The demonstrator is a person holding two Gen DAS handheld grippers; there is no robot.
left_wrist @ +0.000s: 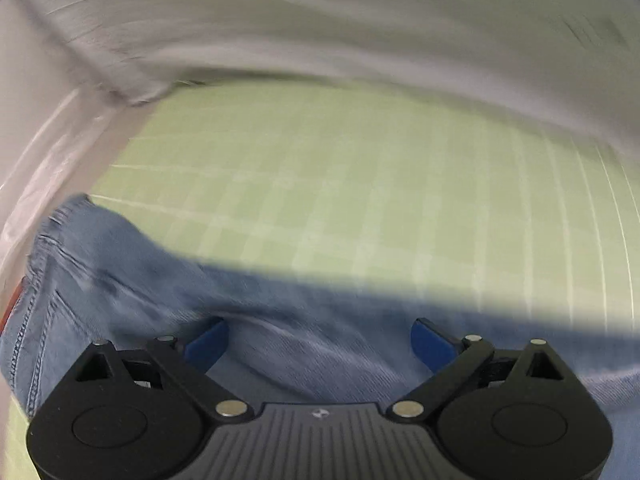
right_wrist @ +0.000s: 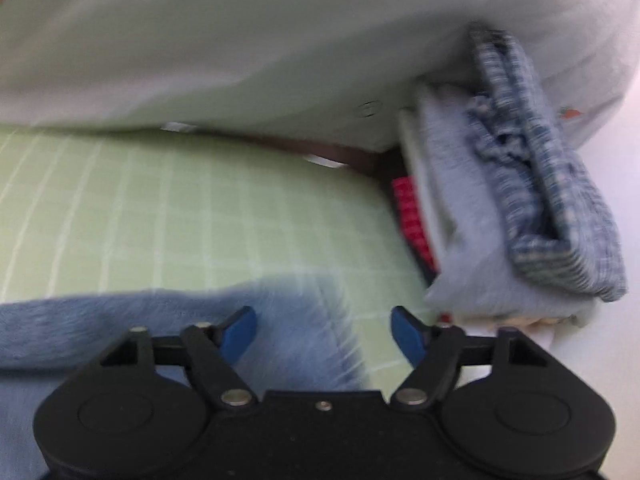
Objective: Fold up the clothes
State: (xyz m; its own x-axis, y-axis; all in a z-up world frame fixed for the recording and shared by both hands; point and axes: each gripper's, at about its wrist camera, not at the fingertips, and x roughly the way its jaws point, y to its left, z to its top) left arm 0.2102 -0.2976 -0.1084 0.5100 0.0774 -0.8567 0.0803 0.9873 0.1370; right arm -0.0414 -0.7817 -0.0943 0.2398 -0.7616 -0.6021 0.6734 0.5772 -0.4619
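Below the left wrist camera, the left gripper (left_wrist: 320, 336) hangs with its blue pads spread wide and nothing between them, poised over a pair of blue jeans (left_wrist: 132, 280) lying on a green gridded mat (left_wrist: 340, 184). Stitched seams show at the jeans' left side. A pale grey garment (left_wrist: 320, 20) fills the far side of this view, its edge lying on the mat. Everything is blurred.

From the right wrist camera, the right gripper (right_wrist: 324, 328) is likewise wide apart and empty, over the jeans' edge (right_wrist: 280, 320) on the mat (right_wrist: 160, 200). To the right sits a stack of folded clothes (right_wrist: 520, 200), a blue checked piece on top.

The risk, as I judge it: closing at this speed could pinch only one layer of denim, or miss the edge, so the fold drags crooked. A wide sweep on the right could also knock the stack.
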